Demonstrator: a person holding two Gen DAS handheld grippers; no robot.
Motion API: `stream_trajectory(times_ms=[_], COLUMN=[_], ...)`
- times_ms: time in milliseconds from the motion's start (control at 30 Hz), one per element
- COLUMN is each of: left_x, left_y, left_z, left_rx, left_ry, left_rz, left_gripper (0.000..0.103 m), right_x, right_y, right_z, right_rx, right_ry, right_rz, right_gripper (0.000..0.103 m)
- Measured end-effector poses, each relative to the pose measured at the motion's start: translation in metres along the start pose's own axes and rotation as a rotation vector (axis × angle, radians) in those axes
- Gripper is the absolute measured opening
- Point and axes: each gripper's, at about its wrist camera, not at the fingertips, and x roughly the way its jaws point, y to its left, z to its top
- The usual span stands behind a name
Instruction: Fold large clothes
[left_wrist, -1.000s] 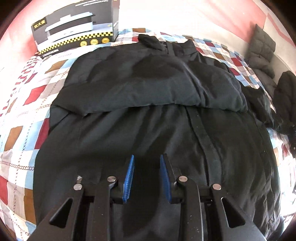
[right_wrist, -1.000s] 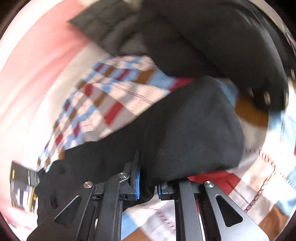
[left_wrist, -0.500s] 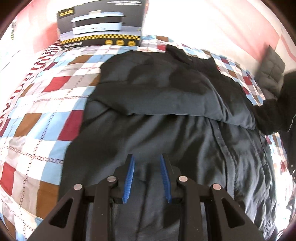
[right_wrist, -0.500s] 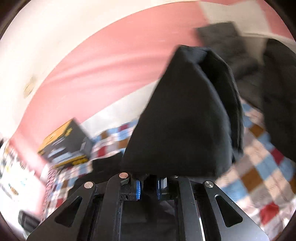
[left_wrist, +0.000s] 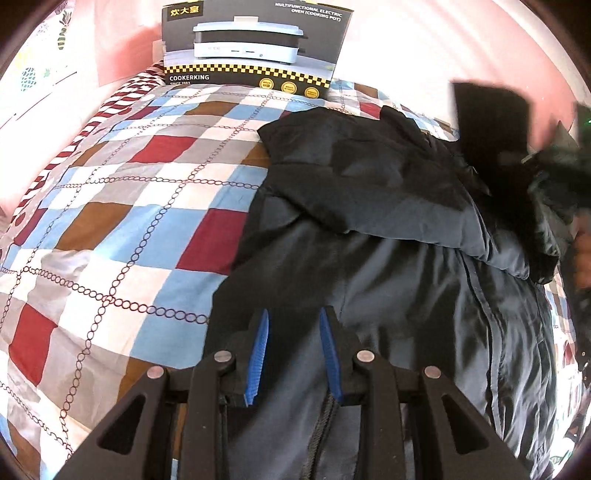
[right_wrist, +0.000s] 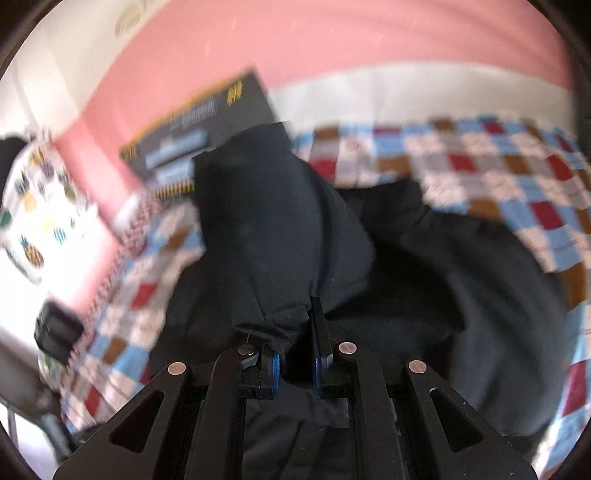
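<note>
A large black jacket (left_wrist: 388, 258) lies spread on a checked bedspread (left_wrist: 129, 229), one sleeve folded across its chest. My left gripper (left_wrist: 291, 350) is open and empty, hovering over the jacket's lower left part. My right gripper (right_wrist: 295, 350) is shut on the jacket's other sleeve (right_wrist: 273, 236), holding it up over the jacket body (right_wrist: 461, 295). In the left wrist view that raised sleeve (left_wrist: 491, 122) and the right gripper show blurred at the far right.
A black appliance box (left_wrist: 251, 44) stands at the head of the bed against a pink wall; it also shows in the right wrist view (right_wrist: 199, 125). A pineapple-print pillow (right_wrist: 40, 214) lies at the left. A small dark object (right_wrist: 55, 332) sits beside the bed.
My right gripper has lifted the sleeve off the bedspread and swung it left over the jacket. My left gripper has shifted towards the jacket's left edge, staying open.
</note>
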Motion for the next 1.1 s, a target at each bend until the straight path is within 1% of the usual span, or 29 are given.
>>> stream_trajectory(times_ms=[33, 100, 167, 200, 233, 267, 333, 367, 400, 433, 467, 500, 533, 600, 633, 700, 733, 767, 800, 833, 867, 933, 967, 1000, 1033, 1100], left_x=[-0.001, -0.001, -0.002, -0.003, -0.005, -0.007, -0.01, -0.012, -0.014, -0.015, -0.017, -0.018, -0.019, -0.019, -0.018, -0.013, -0.01, -0.006, 0.0, 0.007, 0.015, 0.037, 0.05, 0.066, 0.08, 0.107], left_y=[0.001, 0.003, 0.004, 0.005, 0.005, 0.005, 0.001, -0.002, -0.005, -0.011, -0.016, -0.022, -0.03, -0.049, -0.06, -0.084, -0.094, -0.107, -0.12, -0.13, -0.138, -0.152, -0.156, -0.156, -0.153, -0.138], left_z=[0.0, 0.0, 0.002, 0.003, 0.005, 0.007, 0.014, 0.018, 0.022, 0.028, 0.034, 0.04, 0.047, 0.064, 0.073, 0.092, 0.1, 0.108, 0.116, 0.123, 0.128, 0.135, 0.136, 0.136, 0.133, 0.124], left_rx=[0.0, 0.0, -0.002, -0.003, -0.003, -0.003, -0.001, 0.0, 0.001, 0.005, 0.011, 0.019, 0.032, 0.065, 0.082, 0.124, 0.142, 0.161, 0.179, 0.194, 0.209, 0.231, 0.239, 0.242, 0.231, 0.199], left_ry=[-0.001, -0.003, -0.002, -0.003, -0.005, -0.009, -0.019, -0.024, -0.03, -0.037, -0.045, -0.055, -0.067, -0.09, -0.102, -0.122, -0.133, -0.146, -0.153, -0.153, -0.152, -0.143, -0.132, -0.107, -0.076, -0.028], left_rz=[-0.001, -0.002, -0.006, -0.009, -0.012, -0.016, -0.025, -0.034, -0.044, -0.058, -0.07, -0.082, -0.095, -0.124, -0.137, -0.163, -0.18, -0.196, -0.205, -0.212, -0.214, -0.193, -0.175, -0.138, -0.107, -0.089], left_gripper=[0.03, 0.03, 0.03, 0.03, 0.03, 0.03, 0.03, 0.03, 0.032, 0.034, 0.041, 0.044, 0.044, 0.044, 0.044, 0.044, 0.044, 0.044, 0.044, 0.044, 0.044, 0.039, 0.03, 0.023, 0.022, 0.021], right_x=[0.007, 0.034, 0.046, 0.041, 0.037, 0.031, 0.017, 0.009, 0.0, -0.008, -0.021, -0.032, -0.04, -0.059, -0.069, -0.081, -0.086, -0.092, -0.096, -0.098, -0.097, -0.087, -0.077, -0.066, -0.054, -0.023], right_y=[0.0, 0.005, 0.004, 0.001, 0.002, 0.004, 0.007, 0.008, 0.008, 0.008, 0.002, -0.006, -0.016, -0.047, -0.069, -0.107, -0.127, -0.148, -0.168, -0.183, -0.195, -0.208, -0.208, -0.204, -0.201, -0.191], right_z=[-0.008, -0.02, -0.029, -0.034, -0.037, -0.036, -0.037, -0.038, -0.038, -0.04, -0.041, -0.041, -0.041, -0.04, -0.041, -0.041, -0.042, -0.044, -0.045, -0.046, -0.047, -0.05, -0.05, -0.052, -0.053, -0.062], right_rx=[-0.001, -0.011, -0.022, -0.029, -0.038, -0.04, -0.022, -0.017, -0.021, -0.027, -0.022, -0.006, 0.016, 0.072, 0.108, 0.189, 0.235, 0.286, 0.326, 0.354, 0.377, 0.394, 0.374, 0.346, 0.313, 0.256], right_ry=[0.026, 0.089, 0.127, 0.127, 0.117, 0.112, 0.114, 0.113, 0.105, 0.089, 0.059, 0.034, 0.008, -0.05, -0.08, -0.117, -0.134, -0.153, -0.163, -0.167, -0.168, -0.153, -0.133, -0.114, -0.093, -0.029], right_rz=[-0.004, -0.026, -0.039, -0.044, -0.029, -0.002, 0.118, 0.167, 0.19, 0.2, 0.209, 0.209, 0.203, 0.135, 0.081, 0.003, -0.036, -0.086, -0.136, -0.176, -0.198, -0.21, -0.207, -0.208, -0.215, -0.217], right_gripper=[0.015, 0.021, 0.024, 0.025, 0.034, 0.054, 0.07, 0.07, 0.07, 0.07, 0.07, 0.07, 0.07, 0.07, 0.07, 0.068, 0.057, 0.048, 0.035, 0.025, 0.018, 0.018, 0.018, 0.018, 0.018, 0.017])
